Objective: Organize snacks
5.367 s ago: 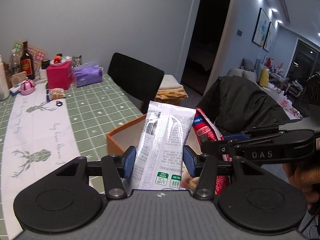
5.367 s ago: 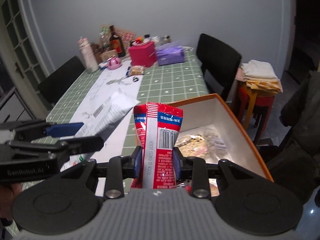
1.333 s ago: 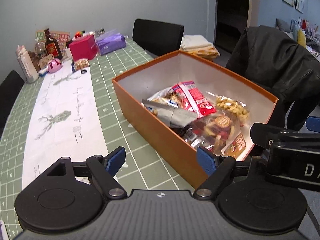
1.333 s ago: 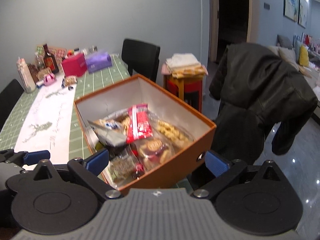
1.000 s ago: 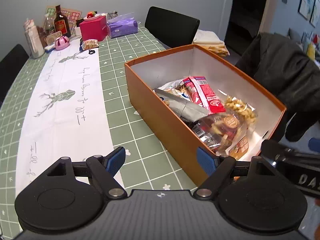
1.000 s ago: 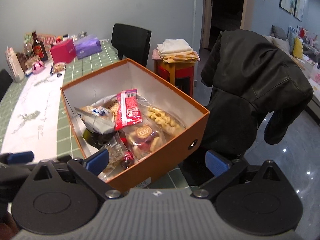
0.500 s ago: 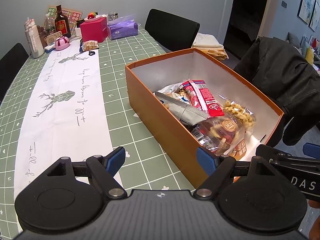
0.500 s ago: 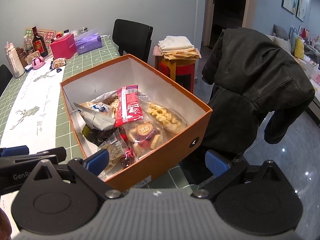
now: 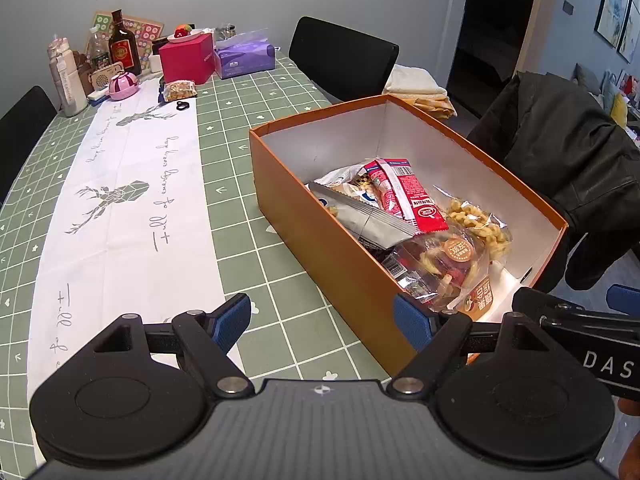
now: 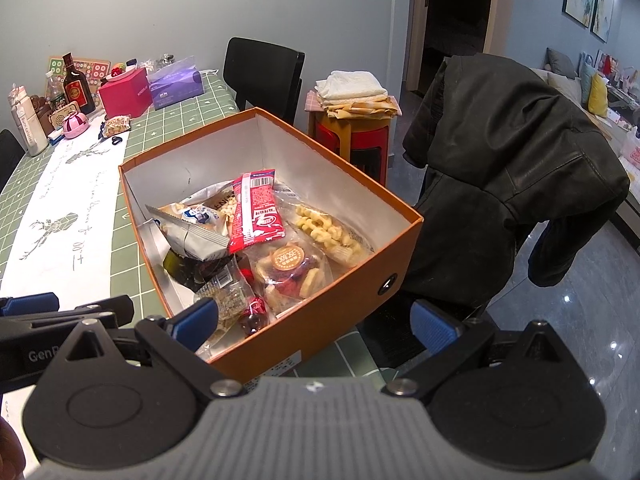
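An orange box (image 9: 320,240) (image 10: 352,304) with a white inside stands on the green checked table (image 9: 240,160). It holds several snack packets: a red packet (image 9: 404,196) (image 10: 256,216) lies on top, beside a silver-white packet (image 9: 360,216) (image 10: 192,228) and clear bags of twisted snacks (image 9: 476,224) (image 10: 324,232). My left gripper (image 9: 322,322) is open and empty, above the table at the box's near left side. My right gripper (image 10: 314,320) is open and empty, above the box's near corner. Each gripper shows at the edge of the other's view.
A white runner (image 9: 132,208) with deer prints lies along the table. At the far end stand bottles (image 9: 122,44), a pink box (image 9: 186,58), a purple tissue pack (image 9: 246,56) and a small snack bag (image 9: 181,89). Black chairs (image 9: 344,58) and a dark jacket (image 10: 508,152) stand to the right.
Both grippers earlier held a packet each, white in the left, red in the right; both packets now lie in the box. The open grippers have shifted only slightly since.
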The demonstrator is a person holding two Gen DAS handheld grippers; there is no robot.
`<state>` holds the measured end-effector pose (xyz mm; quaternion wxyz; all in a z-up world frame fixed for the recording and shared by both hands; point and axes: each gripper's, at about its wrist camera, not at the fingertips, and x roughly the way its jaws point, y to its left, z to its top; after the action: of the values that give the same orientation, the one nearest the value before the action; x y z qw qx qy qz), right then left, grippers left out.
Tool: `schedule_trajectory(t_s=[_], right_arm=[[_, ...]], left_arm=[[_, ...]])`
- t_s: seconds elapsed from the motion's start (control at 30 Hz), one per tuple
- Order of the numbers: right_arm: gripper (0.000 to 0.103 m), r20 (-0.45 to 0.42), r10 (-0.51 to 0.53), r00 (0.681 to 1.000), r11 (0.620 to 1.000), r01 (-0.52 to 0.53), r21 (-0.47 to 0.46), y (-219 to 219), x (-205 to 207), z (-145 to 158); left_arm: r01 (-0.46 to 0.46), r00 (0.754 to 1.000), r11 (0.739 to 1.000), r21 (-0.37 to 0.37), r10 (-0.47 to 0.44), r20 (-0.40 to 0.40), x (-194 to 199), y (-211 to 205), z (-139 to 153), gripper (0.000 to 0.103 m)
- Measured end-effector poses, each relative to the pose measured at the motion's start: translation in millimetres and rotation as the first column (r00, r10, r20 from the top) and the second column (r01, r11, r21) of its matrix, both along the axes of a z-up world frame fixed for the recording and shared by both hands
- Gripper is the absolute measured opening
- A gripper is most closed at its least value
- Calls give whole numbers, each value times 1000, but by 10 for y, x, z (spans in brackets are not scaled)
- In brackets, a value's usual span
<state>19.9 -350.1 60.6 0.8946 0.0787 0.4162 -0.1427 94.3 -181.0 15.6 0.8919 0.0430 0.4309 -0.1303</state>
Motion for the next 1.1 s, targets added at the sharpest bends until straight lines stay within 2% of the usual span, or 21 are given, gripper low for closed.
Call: schedule_trajectory(t_s=[1.1], right_arm=[[100, 2, -1, 1000, 1000, 1, 4, -16, 0, -15]], left_arm=[[6, 1000, 1000, -1, -6, 0, -7, -4, -8, 95]])
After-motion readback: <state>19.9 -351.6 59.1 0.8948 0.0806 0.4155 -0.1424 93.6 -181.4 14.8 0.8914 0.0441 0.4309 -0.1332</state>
